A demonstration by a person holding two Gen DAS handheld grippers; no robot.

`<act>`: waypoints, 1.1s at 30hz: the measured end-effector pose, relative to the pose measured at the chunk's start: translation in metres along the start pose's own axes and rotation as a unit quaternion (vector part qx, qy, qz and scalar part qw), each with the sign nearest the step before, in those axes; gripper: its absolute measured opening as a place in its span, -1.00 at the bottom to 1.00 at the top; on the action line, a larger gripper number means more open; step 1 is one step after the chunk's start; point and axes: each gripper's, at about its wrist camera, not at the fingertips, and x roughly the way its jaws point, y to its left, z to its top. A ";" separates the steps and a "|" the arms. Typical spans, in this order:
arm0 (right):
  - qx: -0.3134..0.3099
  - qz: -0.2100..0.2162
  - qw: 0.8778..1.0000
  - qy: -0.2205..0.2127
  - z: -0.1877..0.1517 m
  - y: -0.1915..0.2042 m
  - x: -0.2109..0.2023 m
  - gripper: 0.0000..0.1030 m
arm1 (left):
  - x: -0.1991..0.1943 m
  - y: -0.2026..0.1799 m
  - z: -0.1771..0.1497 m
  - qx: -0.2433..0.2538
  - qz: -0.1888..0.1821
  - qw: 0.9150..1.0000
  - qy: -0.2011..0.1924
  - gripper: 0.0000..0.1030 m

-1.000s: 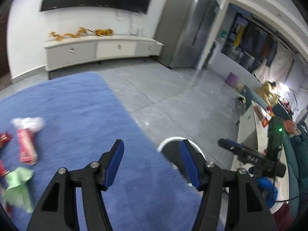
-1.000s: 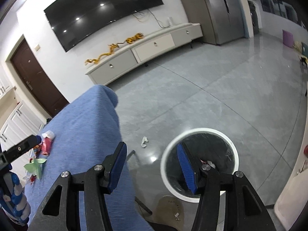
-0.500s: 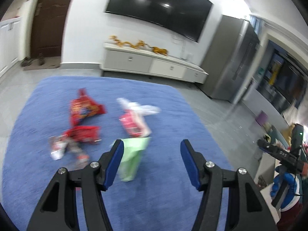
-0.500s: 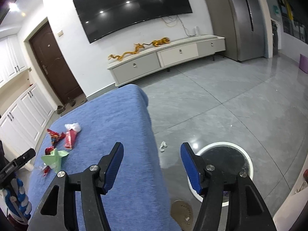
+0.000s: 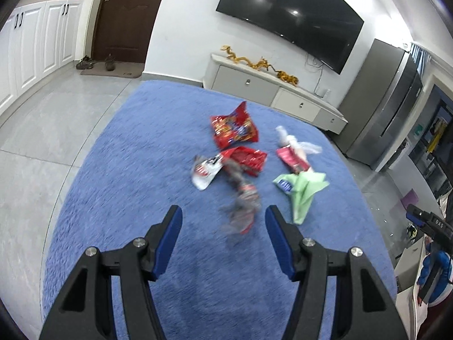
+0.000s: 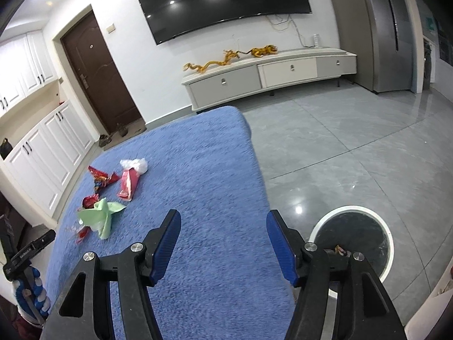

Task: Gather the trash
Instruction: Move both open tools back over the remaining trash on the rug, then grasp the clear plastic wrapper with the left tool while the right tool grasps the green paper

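Note:
Several pieces of trash lie on a blue cloth-covered table (image 5: 127,170): a red snack bag (image 5: 235,129), a crumpled red wrapper (image 5: 246,157), a white wrapper (image 5: 205,171), a blurred grey-red wrapper (image 5: 242,204), a pink packet (image 5: 291,158) and a green wrapper (image 5: 304,191). My left gripper (image 5: 223,218) stands open just short of the grey-red wrapper, nothing between its blue pads. My right gripper (image 6: 223,221) is open and empty over the table's right part; the green wrapper (image 6: 100,215) and pink packet (image 6: 128,182) lie far to its left. A white-rimmed bin (image 6: 351,240) stands on the floor lower right.
A grey tiled floor (image 6: 354,147) surrounds the table. A low white TV cabinet (image 6: 269,76) and a wall TV (image 6: 223,0) stand at the back, a brown door (image 6: 96,70) and white cupboards (image 6: 48,153) to the left, a grey fridge (image 5: 376,107) to the right.
The left gripper swung from the bin side over to the trash pile, which now lies just ahead of it. The right gripper drew back from above the bin to over the table edge.

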 end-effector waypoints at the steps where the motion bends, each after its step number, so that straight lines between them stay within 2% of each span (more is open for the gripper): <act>1: -0.002 0.002 1.000 0.002 -0.001 0.002 0.002 0.17 | 0.000 -0.002 -0.002 0.002 0.000 1.000 0.001 0.15; 13: -0.020 0.031 0.998 0.048 -0.009 0.034 0.039 0.17 | 0.030 -0.022 0.005 0.035 -0.027 0.999 0.027 0.15; 21: -0.049 0.064 0.994 0.076 -0.007 0.066 0.068 0.17 | 0.064 -0.035 0.018 0.055 -0.025 0.997 0.048 0.13; 29: -0.075 0.138 0.981 0.114 -0.009 0.114 0.103 0.17 | 0.095 -0.041 0.023 0.062 -0.020 0.996 0.064 0.11; 33: -0.077 0.181 0.972 0.127 -0.008 0.140 0.113 0.17 | 0.104 -0.044 0.020 0.069 -0.021 0.995 0.072 -0.01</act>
